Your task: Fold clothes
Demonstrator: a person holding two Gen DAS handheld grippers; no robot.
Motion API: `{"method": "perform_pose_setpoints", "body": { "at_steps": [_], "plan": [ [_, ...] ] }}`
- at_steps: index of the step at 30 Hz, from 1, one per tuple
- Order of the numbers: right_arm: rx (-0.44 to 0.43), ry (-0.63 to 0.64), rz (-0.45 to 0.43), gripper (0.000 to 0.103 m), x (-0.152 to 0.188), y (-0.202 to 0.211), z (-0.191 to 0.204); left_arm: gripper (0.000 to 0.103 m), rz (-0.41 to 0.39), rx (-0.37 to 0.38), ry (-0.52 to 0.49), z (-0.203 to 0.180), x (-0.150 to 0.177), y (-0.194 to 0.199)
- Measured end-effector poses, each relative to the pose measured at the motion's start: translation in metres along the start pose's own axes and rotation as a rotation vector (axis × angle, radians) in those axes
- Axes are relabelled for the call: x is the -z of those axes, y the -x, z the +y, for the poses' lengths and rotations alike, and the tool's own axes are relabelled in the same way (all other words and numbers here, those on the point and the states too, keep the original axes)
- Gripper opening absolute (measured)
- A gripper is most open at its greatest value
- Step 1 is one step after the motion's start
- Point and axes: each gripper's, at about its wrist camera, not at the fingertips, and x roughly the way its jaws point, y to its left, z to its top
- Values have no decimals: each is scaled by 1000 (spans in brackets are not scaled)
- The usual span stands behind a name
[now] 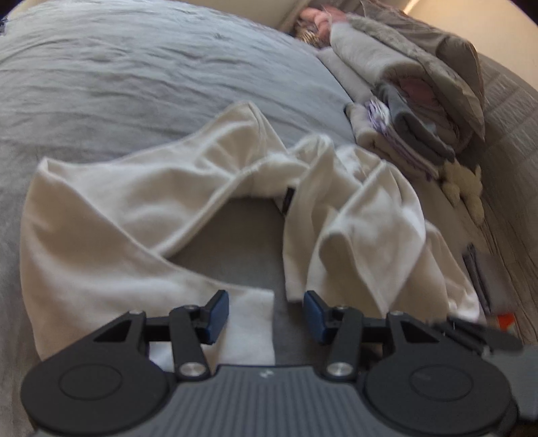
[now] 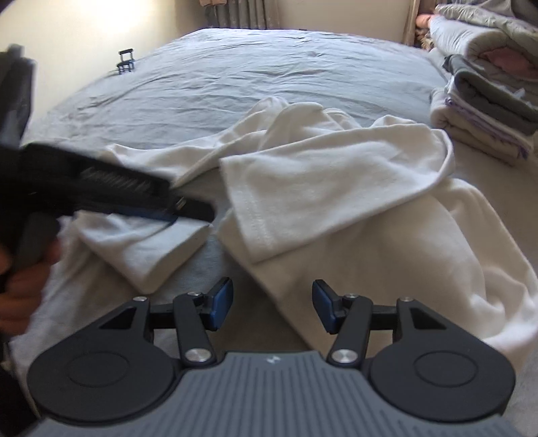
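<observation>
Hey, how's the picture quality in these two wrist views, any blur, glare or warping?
Left wrist view: overall soft, the white garment blurred and the bed bowed by the fisheye. Right wrist view: the left claw smeared dark at the left, a bright glare patch on the wall, the folded stack fairly sharp.

A wide bed covered by a wrinkled grey-blue sheet (image 2: 269, 74) fills most of both views. At its far right side sits a stack of folded linens in grey, cream and lilac (image 2: 484, 111), topped by a rolled grey quilt with a pink lining (image 2: 477, 37), and in the left wrist view a small cream fluffy item (image 1: 462, 185) lies just beside the stack's near end. A small black stand-like object (image 2: 126, 61) rests near the bed's far left edge, in front of a cream wall (image 2: 84, 40).
</observation>
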Motion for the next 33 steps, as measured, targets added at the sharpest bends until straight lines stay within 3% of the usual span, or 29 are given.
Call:
{"method": "perform_pose_setpoints", "body": {
  "at_steps": [2, 4, 6, 10, 12, 14, 19, 24, 26, 29, 33],
  "plan": [
    [30, -8, -14, 53, -1, -4, -3, 49, 4, -13, -35, 1, 6, 5],
    [25, -31, -30, 34, -5, -5, -8, 49, 7, -27, -70, 1, 11, 11],
    [10, -68, -37, 22, -7, -4, -13, 49, 11, -40, -105, 2, 17, 16],
    [3, -105, -45, 19, -8, -2, -17, 50, 15, -73, -174, 3, 28, 27],
    [3, -107, -45, 19, -8, -2, -17, 54, -1, -125, -208, 0, 30, 29],
    [3, -103, -43, 19, -8, -1, -16, 68, -18, -177, -241, -2, 33, 31],
    [-6, -104, -51, 19, -8, 0, -15, 72, -42, -288, -311, -8, 38, 27],
    [-44, -139, -56, 15, -10, 4, -21, 54, -77, -376, -376, -10, 39, 11],
    [-62, -147, -63, 14, -11, 8, -23, 38, -99, -418, -364, -3, 31, 12],
    [-88, -161, -71, 13, -11, 13, -25, 26, -126, -475, -324, 12, 17, 13],
    [-141, -207, -71, 13, -12, 19, -31, 20, -181, -625, -298, 36, 1, 17]
  ]
}}
